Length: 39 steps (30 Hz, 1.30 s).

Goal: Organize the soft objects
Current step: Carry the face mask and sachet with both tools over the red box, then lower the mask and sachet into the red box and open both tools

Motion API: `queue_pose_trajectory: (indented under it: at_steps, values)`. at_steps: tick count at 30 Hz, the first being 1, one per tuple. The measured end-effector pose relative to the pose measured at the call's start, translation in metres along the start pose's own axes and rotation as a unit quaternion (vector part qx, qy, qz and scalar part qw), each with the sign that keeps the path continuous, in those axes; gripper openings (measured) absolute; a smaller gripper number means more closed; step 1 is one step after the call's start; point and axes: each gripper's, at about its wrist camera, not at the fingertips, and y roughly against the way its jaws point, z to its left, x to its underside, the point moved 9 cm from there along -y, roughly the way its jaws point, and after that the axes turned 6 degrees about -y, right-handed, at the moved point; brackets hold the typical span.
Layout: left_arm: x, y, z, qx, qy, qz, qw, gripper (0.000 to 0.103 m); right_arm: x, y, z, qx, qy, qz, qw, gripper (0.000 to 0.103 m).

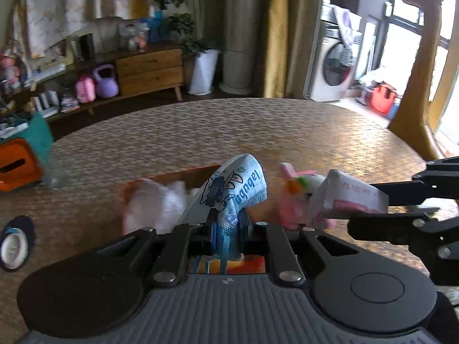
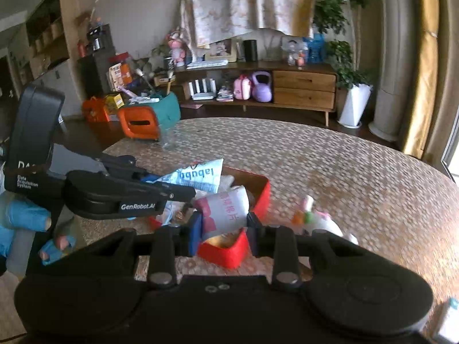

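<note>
**Both grippers loaded above the red box, one plush left on the table**

Nearest each lens sits the gripper body. Beyond them spreads the round woven-topped table (image 2: 344, 172), the largest thing in view. On it stands the red box (image 2: 262, 197), already holding white soft stuff (image 1: 155, 200), which suggests part of the sorting is done.

Left gripper (image 1: 226, 220): its jaws are pinched nearly together on a blue printed packet (image 1: 235, 183), which hangs over the box's near side. Right gripper (image 2: 222, 223): its jaws stand partway apart, clamped on a white and pink packet (image 2: 226, 209), also lifted above the box.

Neither packet is inside yet; both look ready to be lowered and let go.

A small pink and white plush toy (image 1: 295, 200) lies on the table just beside the box, untouched, so it remains to be collected afterwards.
</note>
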Motion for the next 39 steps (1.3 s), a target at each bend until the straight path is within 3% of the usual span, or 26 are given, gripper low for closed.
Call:
queue_pose_trajectory:
  at_steps: [11, 23, 39]
  values:
    - [0.013, -0.044, 0.065, -0.046, 0.033, 0.033, 0.9978, 0.013, -0.003, -0.072, 0.026, 0.018, 0.033, 0.028, 0.999, 0.032]
    - [0.035, -0.092, 0.072, -0.032, 0.054, 0.064, 0.996, 0.013, 0.015, -0.149, 0.023, 0.041, 0.021, 0.076, 0.996, 0.033]
    - [0.049, -0.112, 0.071, -0.036, 0.056, 0.071, 0.9952, 0.014, 0.032, -0.173, 0.014, 0.05, 0.019, 0.092, 0.994, 0.043]
